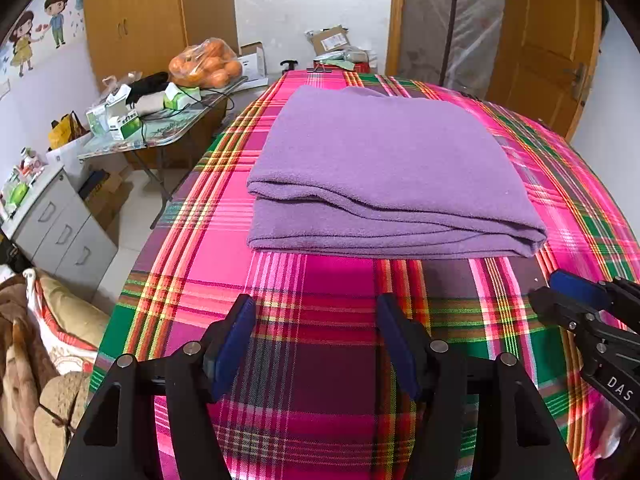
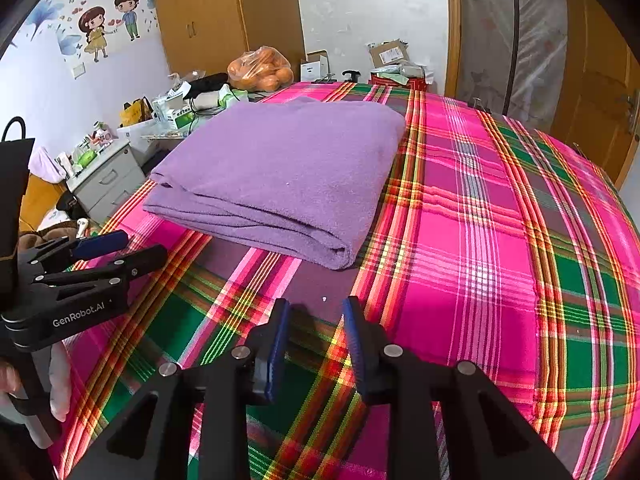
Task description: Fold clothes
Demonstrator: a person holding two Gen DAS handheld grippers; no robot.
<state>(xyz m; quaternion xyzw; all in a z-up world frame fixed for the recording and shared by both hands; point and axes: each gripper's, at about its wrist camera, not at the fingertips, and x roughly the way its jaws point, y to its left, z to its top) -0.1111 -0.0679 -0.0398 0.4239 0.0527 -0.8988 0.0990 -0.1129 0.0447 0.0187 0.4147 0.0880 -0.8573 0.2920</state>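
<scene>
Purple garment (image 1: 384, 168) lies on the table (image 1: 320, 360), folded into a flat rectangle of several layers. Stacked edges face the tools; a rolled fold sits at its near right corner, about 4 o'clock in the left wrist view. Top face smooth, edges roughly even.

Left tool (image 1: 316, 344): fingers spread wide, holding nothing, low over the plaid cloth at 6 o'clock of the garment and clear of it. Right tool (image 2: 316, 340): fingers parted less widely, also holding nothing, off the garment's near right corner; it shows at 4 o'clock in the left view.

Judgement: this fits either a fold just finished and released, or a pause ahead of one more halving. The pictures do not settle which. If a further fold is wanted, all layers of an edge would need pinching together, both corners carried level, or the lower layers will lag and skew the stack. Fleece-like fabric looks thick and soft; likely to grip itself, unlikely to slide.

Surface: bright pink, green and yellow plaid cloth, drawn fairly flat, no loose wrinkles near the garment.

Room: side table (image 1: 168, 124) at 10 o'clock, cluttered with boxes and a bag of oranges (image 1: 206, 64); grey drawer unit (image 1: 60, 232) at 9; wooden wardrobe (image 1: 132, 16) at 11; wooden door (image 1: 548, 52) at 1.
</scene>
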